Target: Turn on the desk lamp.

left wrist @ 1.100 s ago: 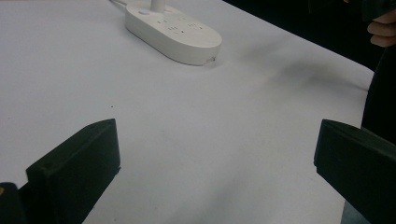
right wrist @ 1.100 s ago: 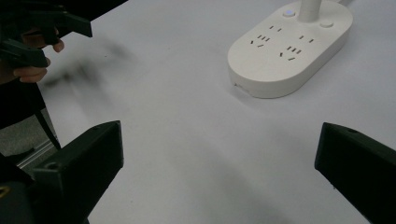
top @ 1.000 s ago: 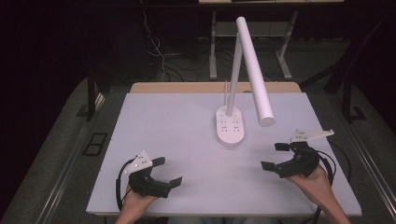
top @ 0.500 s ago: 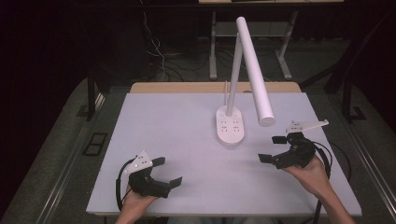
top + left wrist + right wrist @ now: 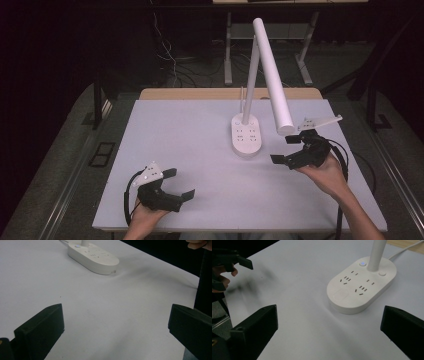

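A white desk lamp stands on the table with an oval base (image 5: 246, 136) carrying sockets and buttons, a slim post, and a long tube head (image 5: 272, 75) slanting down to the right. The lamp base (image 5: 362, 286) lies just ahead of my right gripper (image 5: 286, 149), which is open and empty, raised a little to the base's right under the tube's tip. My left gripper (image 5: 179, 184) rests open near the table's front left, nothing between its jaws. The lamp base (image 5: 93, 256) lies far ahead in the left gripper view.
The white table top (image 5: 190, 130) sits on a wooden-edged table (image 5: 200, 93). The lamp's cord (image 5: 404, 250) runs off behind the base. Dark floor, cables and metal stand legs (image 5: 227, 55) lie beyond the table's far edge.
My right gripper has moved left and forward toward the lamp base, rising slightly. The left gripper has stayed where it was.
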### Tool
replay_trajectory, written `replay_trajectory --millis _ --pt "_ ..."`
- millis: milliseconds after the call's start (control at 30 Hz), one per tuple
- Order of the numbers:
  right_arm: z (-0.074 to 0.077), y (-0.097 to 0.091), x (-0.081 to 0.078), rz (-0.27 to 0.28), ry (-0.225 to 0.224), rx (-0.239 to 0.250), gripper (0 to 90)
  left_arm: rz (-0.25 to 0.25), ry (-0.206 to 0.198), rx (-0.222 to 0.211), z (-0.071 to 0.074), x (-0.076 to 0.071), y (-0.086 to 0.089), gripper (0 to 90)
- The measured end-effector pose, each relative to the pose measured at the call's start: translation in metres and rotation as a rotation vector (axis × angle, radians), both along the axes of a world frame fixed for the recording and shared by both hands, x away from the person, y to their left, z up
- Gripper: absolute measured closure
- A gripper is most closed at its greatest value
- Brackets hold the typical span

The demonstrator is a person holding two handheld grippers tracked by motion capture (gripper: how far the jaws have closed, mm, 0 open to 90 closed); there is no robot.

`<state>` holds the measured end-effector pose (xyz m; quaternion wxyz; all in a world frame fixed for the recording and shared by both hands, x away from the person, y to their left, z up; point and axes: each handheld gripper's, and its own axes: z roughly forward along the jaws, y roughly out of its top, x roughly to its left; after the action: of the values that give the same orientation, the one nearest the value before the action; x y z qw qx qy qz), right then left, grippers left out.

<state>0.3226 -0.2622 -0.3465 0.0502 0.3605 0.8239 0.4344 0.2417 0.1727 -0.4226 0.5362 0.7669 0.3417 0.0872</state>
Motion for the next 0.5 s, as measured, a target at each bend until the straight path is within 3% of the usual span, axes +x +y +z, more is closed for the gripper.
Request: replay_trajectory --millis 500 --pt "0.006 0.011 0.035 -0.015 0.009 -0.007 1.0 -0.001 -0.001 -0.001 0.000 0.000 0.000 0.0"
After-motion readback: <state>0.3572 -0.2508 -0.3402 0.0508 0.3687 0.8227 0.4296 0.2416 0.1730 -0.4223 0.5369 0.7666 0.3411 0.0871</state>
